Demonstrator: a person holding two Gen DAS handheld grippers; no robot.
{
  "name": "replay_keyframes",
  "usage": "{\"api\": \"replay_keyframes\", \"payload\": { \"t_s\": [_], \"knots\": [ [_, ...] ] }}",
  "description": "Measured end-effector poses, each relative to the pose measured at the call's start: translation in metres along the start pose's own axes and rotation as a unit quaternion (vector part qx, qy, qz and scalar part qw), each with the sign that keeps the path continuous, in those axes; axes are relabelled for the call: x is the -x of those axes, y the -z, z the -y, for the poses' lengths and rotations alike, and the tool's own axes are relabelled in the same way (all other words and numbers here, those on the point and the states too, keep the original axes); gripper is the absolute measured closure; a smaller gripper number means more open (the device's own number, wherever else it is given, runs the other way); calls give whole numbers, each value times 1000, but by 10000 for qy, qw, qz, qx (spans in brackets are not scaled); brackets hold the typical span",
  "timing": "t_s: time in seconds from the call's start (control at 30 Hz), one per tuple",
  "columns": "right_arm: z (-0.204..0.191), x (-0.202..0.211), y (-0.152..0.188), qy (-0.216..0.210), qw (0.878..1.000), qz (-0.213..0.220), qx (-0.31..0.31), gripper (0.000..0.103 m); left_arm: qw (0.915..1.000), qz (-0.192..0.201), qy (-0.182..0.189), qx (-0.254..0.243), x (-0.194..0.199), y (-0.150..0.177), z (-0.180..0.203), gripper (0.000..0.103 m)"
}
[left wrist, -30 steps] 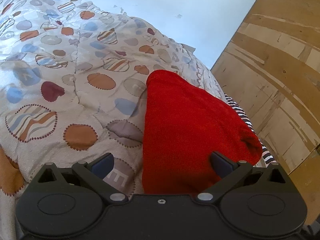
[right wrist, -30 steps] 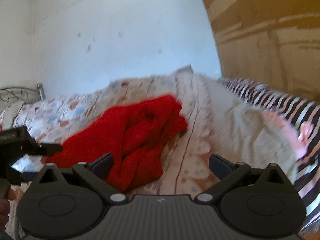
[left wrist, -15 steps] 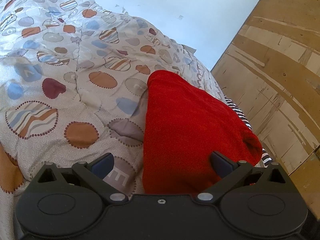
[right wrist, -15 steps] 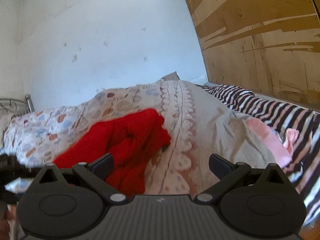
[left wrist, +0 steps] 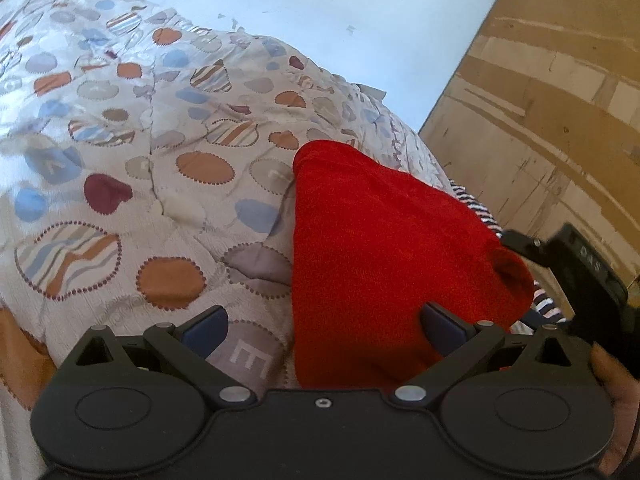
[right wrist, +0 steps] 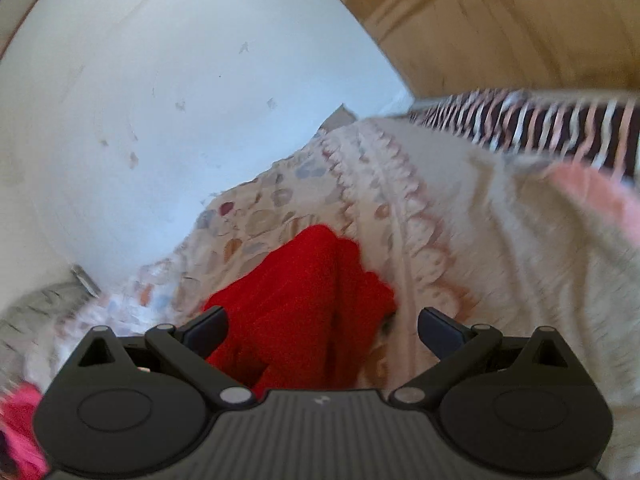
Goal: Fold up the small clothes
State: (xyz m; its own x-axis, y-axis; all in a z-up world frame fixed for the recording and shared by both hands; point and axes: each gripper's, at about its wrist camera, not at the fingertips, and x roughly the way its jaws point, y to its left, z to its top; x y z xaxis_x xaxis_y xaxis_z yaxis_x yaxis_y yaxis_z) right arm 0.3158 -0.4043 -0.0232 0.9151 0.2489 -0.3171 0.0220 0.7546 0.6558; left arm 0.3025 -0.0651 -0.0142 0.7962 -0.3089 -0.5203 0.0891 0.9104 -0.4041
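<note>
Right tool (right wrist: 322, 330) just dropped in over red garment (right wrist: 304, 304) on bed, both tools spread & empty w/ left tool (left wrist: 322, 330) hovering: grab looks imminent.

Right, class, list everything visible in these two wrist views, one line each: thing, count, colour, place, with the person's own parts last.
Red garment: one, red, lying on the quilt in front of both grippers.
Quilt: one, cream with coloured spots and hearts, covering the bed.
Striped fabric: one, dark and white, along the bed's far edge.
Pink cloth: one, pink, blurred, right side.
Wall: one, white, behind the bed.
Wooden panel: one, brown, right of the bed.
Left gripper: one, black, open.
Right gripper: one, black, open.
Hand: one, at the right edge.
</note>
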Motion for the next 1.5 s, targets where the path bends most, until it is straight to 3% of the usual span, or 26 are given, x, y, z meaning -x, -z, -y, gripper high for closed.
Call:
{"api": "replay_keyframes", "payload": {
  "t_s": [0.1, 0.23, 0.43, 0.77, 1.1, 1.3, 1.5],
  "knots": [
    [14, -24, -4, -217, 9986, -332, -362, 0, 9999, 20, -54, -100, 0, 0, 4, 1],
    [14, -43, -8, -115, 9992, -315, -201, 0, 10000, 34, -49, -44, -1, 2, 4, 1],
    [18, -50, 0, -173, 9998, -76, -75, 25, 10000, 8, -36, -47, -1, 2, 4, 1],
    [22, -43, 14, -310, 9992, 168, 202, 39, 10000, -22, 20, 18, -5, 3, 6, 1],
    [25, -42, 16, -377, 9990, 173, 166, 40, 9993, -172, 46, 320, -6, -2, 3, 1],
    [28, -41, 16, -432, 9988, 172, 123, 40, 9975, -304, 217, 608, -7, -21, -2, 0],
    [28, -41, 17, -440, 9988, 172, 119, 40, 9932, -304, 253, 1094, -32, -49, -22, 1]
  ]
}}
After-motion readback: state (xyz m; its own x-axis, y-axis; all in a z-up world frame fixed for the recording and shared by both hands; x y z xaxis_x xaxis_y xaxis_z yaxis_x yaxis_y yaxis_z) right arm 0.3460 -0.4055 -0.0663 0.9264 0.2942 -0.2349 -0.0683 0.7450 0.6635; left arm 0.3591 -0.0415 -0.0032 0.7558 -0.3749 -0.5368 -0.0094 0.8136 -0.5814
